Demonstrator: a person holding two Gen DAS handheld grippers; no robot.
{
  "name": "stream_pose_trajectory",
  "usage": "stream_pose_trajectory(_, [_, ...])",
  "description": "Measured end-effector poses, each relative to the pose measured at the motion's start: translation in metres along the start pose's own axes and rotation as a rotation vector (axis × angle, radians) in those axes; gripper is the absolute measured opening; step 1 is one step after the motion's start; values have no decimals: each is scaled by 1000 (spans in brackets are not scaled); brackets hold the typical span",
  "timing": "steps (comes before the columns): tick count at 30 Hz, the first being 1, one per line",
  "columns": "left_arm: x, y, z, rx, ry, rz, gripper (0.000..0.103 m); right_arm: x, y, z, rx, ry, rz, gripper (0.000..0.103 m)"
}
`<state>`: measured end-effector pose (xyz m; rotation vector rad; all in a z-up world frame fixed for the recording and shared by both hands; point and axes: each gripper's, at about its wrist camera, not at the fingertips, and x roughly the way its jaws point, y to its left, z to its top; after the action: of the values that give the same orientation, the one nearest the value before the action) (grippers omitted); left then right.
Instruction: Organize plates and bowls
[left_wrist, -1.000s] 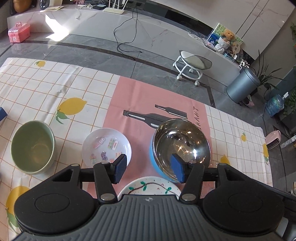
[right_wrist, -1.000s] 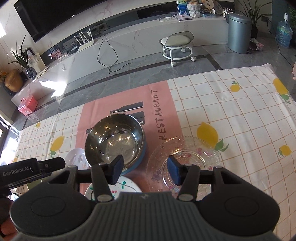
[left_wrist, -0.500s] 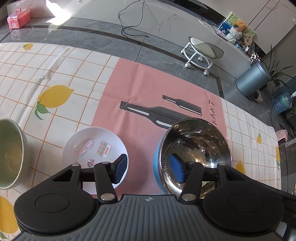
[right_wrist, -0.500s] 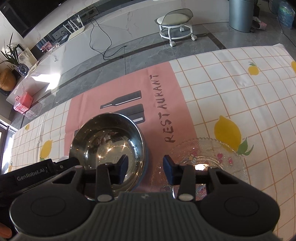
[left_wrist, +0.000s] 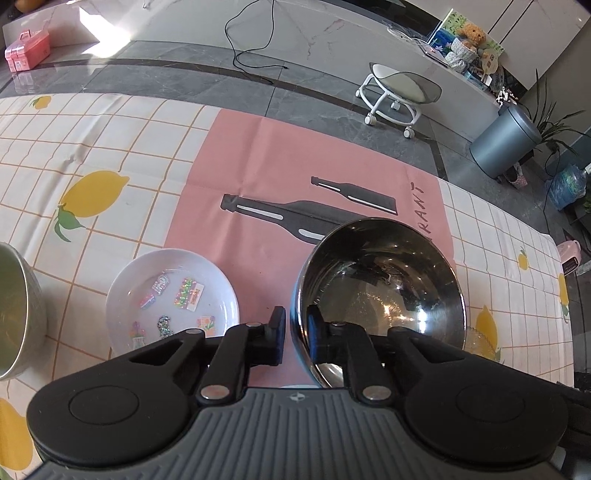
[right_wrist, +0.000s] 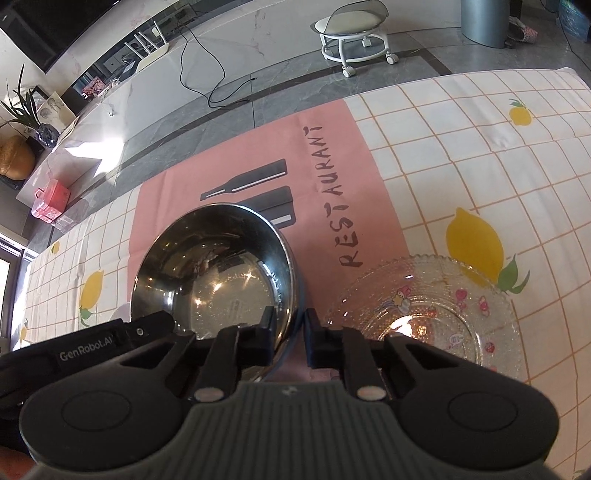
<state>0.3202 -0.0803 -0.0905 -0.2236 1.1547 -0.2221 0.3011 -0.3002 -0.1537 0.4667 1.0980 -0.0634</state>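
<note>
steel bowl (left_wrist: 384, 288): silver, blue outside | tablecloth (left_wrist: 147, 147): lemon-print check, pink panel

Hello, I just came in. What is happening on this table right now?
A person is tidying dishes with two handheld grippers. Both the left gripper and the right gripper are pinched on the rim of the steel bowl, one at each side, on the pink tablecloth panel. The white sticker dish, the glass plate and a green bowl lie beside it, untouched.

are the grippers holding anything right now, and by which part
Both grip the steel bowl by its rim: the left gripper on the bowl's left edge, the right gripper on its right edge, one finger inside, one outside.
</note>
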Motion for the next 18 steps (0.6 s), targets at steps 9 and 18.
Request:
stream_pose_trajectory(9, [-18, -9, -3, 20, -13, 28, 8, -12, 2, -1, 7, -10, 4, 12])
stream_pose_trajectory(18, [-65, -14, -18, 32, -44, 48, 8, -54, 8, -17, -19, -37, 37, 12])
